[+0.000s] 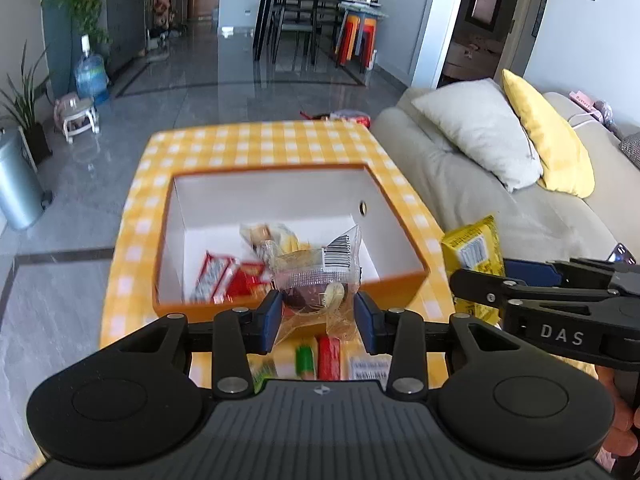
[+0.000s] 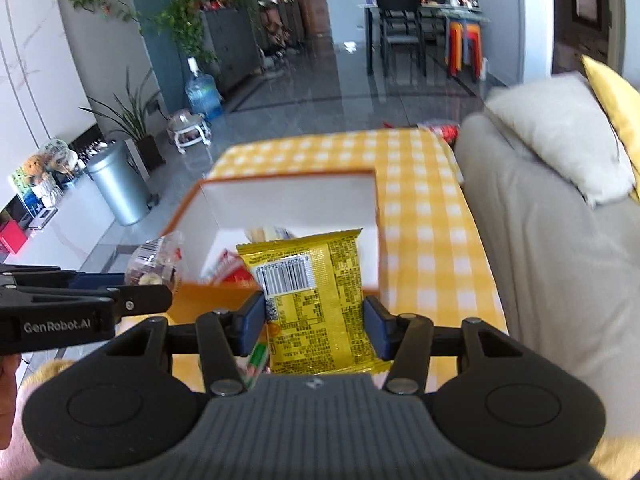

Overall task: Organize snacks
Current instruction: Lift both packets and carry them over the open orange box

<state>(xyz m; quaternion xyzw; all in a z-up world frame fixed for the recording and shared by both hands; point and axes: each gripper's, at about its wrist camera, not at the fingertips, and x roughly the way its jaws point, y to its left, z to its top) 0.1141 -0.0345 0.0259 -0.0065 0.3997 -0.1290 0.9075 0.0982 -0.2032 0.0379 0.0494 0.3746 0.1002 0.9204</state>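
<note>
An orange box (image 1: 400, 284) with a white inside stands on the yellow checked table (image 1: 256, 140); it holds red packets (image 1: 224, 276) and a pale wrapped snack (image 1: 264, 234). My left gripper (image 1: 318, 314) is shut on a clear-wrapped dark pastry (image 1: 316, 276), held at the box's near rim. My right gripper (image 2: 316, 322) is shut on a yellow snack packet (image 2: 312, 292), held over the box's (image 2: 188, 208) near right corner. The right gripper (image 1: 560, 292) and its yellow packet (image 1: 474, 250) also show at the right of the left wrist view. The left gripper (image 2: 80, 300) and pastry (image 2: 154, 264) show at the left of the right wrist view.
More snacks (image 1: 328, 356) lie on the table under my left gripper. A beige sofa (image 2: 552, 248) with white and yellow cushions runs along the table's right side. A metal bin (image 2: 120, 184) and plants stand on the floor at the left.
</note>
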